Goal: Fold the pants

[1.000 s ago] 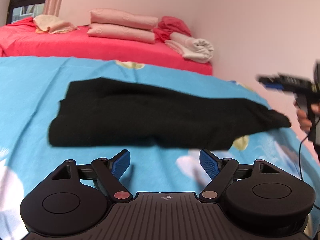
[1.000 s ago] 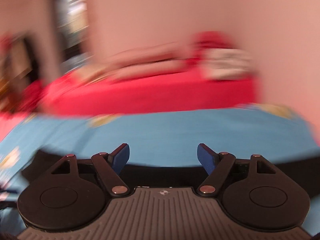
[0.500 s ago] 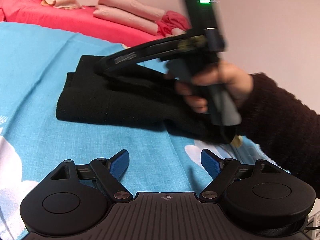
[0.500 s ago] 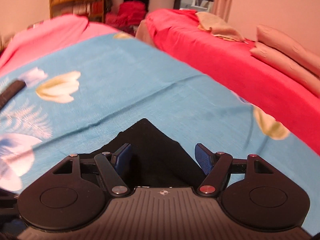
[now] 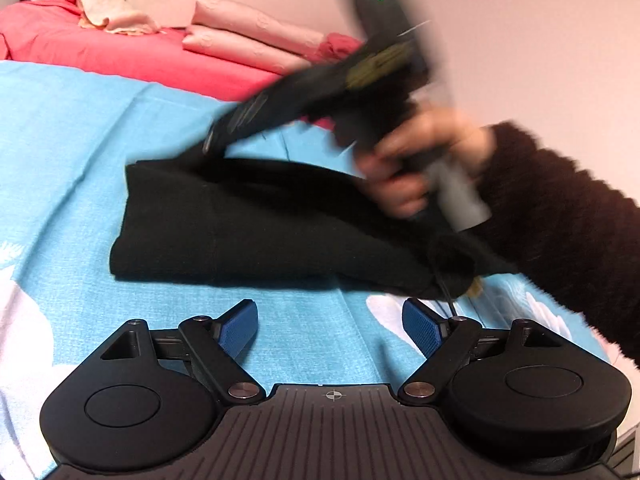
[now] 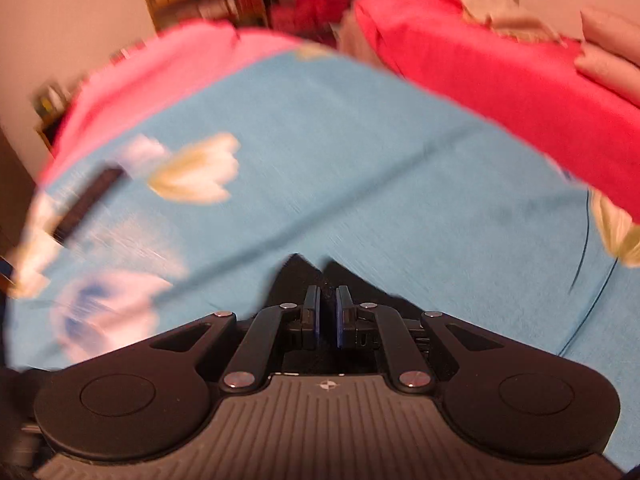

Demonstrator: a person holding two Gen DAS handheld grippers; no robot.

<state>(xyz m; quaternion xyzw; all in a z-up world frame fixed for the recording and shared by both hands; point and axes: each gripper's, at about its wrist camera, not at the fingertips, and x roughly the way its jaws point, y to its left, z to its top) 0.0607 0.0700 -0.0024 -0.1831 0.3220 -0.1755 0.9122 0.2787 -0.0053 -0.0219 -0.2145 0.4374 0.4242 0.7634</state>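
Black pants [image 5: 248,224] on a sky-blue sheet [image 5: 80,128] printed with white and cream flowers. Red bedspread [image 5: 100,50] behind, pale pink pillows [image 5: 248,36]. Blue pads [image 5: 240,326] on black hand-held gripper [image 5: 330,326].

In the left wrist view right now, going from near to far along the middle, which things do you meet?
left gripper → blue floral sheet → black pants → red bed cover → pink pillows → wall

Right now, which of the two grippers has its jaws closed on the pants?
The right gripper: its jaws pinch a corner of the black pants. The left gripper is open, short of them.
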